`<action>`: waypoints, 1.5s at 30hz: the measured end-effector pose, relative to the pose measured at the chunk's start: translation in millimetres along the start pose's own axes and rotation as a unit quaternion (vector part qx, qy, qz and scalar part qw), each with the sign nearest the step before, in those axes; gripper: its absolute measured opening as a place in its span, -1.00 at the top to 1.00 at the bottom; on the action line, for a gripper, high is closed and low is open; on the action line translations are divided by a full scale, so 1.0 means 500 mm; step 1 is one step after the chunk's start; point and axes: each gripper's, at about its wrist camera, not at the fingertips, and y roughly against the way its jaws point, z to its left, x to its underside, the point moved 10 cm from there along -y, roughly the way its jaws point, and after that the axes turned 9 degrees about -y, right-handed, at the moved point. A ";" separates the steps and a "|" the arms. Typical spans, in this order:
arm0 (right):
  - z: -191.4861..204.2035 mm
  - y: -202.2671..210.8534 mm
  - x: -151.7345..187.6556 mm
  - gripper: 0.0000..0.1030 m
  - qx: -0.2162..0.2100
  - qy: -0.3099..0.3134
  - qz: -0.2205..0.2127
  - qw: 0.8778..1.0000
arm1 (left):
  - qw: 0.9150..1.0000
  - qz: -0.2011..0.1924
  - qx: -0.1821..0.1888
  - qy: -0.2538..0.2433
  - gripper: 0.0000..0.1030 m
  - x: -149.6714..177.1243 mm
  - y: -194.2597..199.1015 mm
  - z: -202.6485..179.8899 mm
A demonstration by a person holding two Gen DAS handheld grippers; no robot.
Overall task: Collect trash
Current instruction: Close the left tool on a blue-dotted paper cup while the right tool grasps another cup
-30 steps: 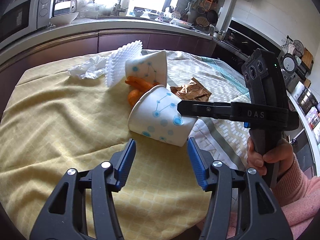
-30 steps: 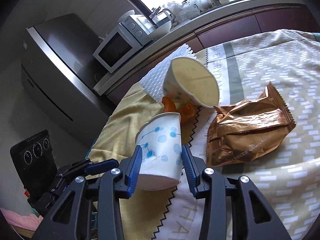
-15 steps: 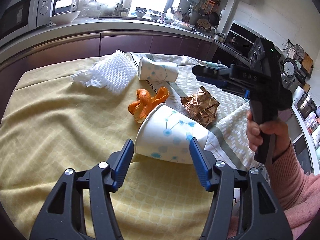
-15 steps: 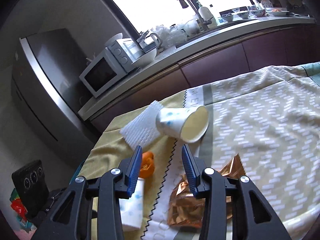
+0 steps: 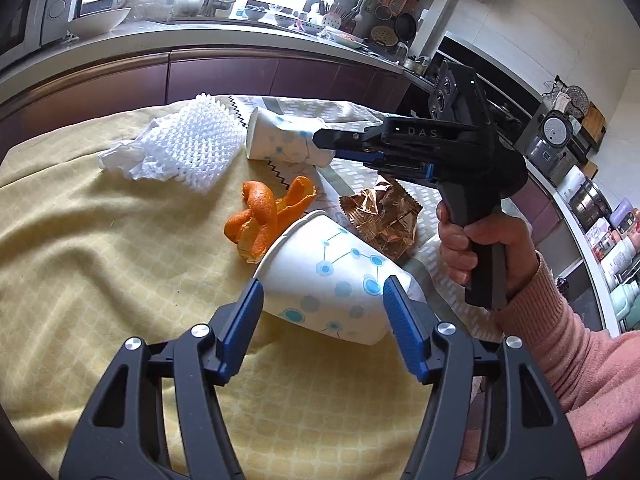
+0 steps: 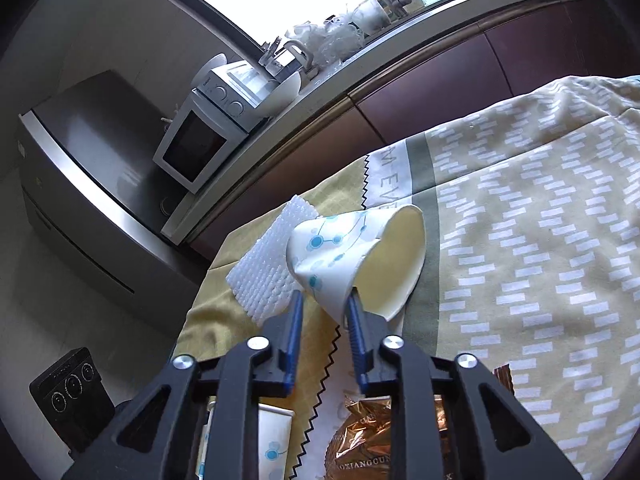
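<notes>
Cloth-covered table with two tipped paper cups, orange peel, foam netting, foil wrapper.

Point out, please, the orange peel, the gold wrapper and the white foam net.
orange peel [image 5: 266, 216], left wrist view, middle of the curl.
gold wrapper [image 5: 380, 216], left wrist view, crumpled middle.
white foam net [image 6: 266, 272], right wrist view, bumpy face.

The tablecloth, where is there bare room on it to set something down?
Free: the yellow tablecloth left of the orange peel and below the white foam net; also the patterned cloth right of the far paper cup. Crowded: the middle, where the near paper cup, peel, gold wrapper and far cup cluster.
</notes>
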 end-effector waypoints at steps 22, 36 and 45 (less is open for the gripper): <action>0.047 0.051 0.101 0.95 -0.024 0.016 -0.029 0.999 | 0.996 0.026 0.090 0.011 -0.35 -0.007 -0.053 0.004; 0.070 0.036 0.126 0.95 -0.017 0.028 -0.020 0.999 | 0.993 0.024 0.118 0.013 0.51 0.017 -0.067 -0.069; 0.100 0.074 0.112 0.95 -0.010 0.053 -0.054 0.997 | 0.996 -0.025 0.083 -0.001 0.92 0.013 0.014 -0.081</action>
